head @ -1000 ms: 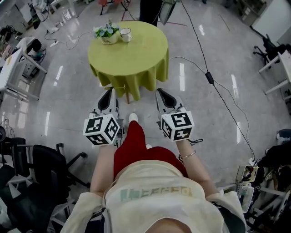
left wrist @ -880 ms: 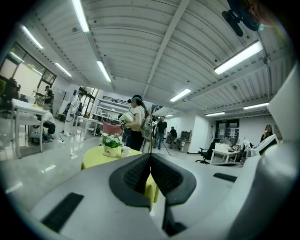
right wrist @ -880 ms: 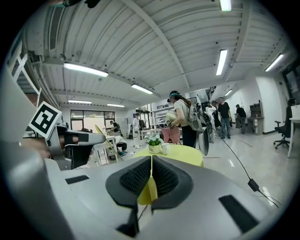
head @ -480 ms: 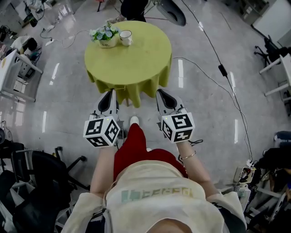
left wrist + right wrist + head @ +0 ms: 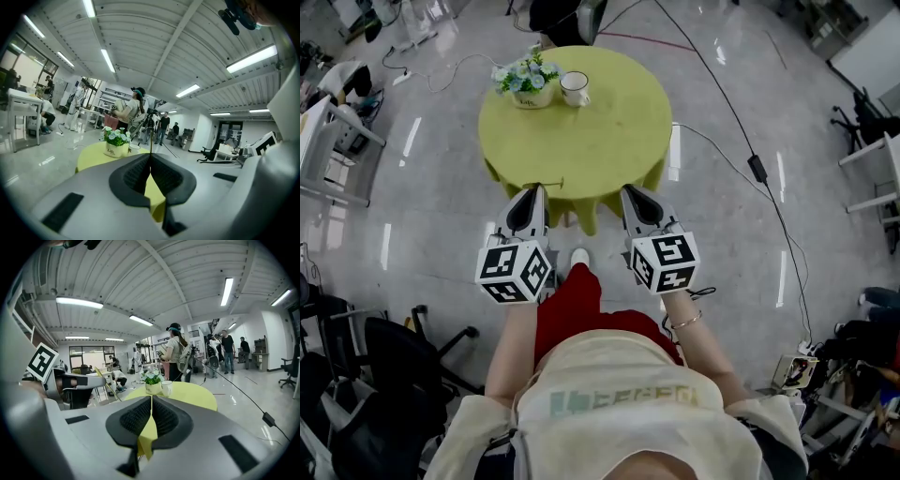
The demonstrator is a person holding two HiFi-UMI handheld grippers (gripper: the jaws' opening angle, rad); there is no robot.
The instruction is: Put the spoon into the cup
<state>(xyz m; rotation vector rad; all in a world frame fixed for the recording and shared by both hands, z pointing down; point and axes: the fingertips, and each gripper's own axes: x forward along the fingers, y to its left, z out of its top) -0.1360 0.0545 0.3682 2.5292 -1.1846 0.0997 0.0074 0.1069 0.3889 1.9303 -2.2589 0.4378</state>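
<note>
Head view first: what stands on the round surface (image 5: 609,141)? — DESK

A limp yellow-green cloth covers it and falls in soft folds at the rim; at the far side a white glazed cup (image 5: 575,87) with a loop handle stands just beside a cream flower pot (image 5: 528,80) of small pale blooms and green leaves; the grey floor (image 5: 441,206) around is glossy and streaked with light. — PHOTOGRAPHER

And the two tools? — DESK

Both hang at the near edge of the cloth, well apart from the cup, each carrying its cube of black-and-white square markers; the left gripper (image 5: 532,193) has its ribbed black fingers (image 5: 133,176) pinching the spoon (image 5: 151,138), a thin straight stem that rises upright from between them, dark against the bright room, its bowl not to be made out; the right gripper (image 5: 631,194) has its fingers (image 5: 166,420) pressed together with nothing held; only a sliver of yellow-green cloth shows through the slot below the pads. — PHOTOGRAPHER
</note>
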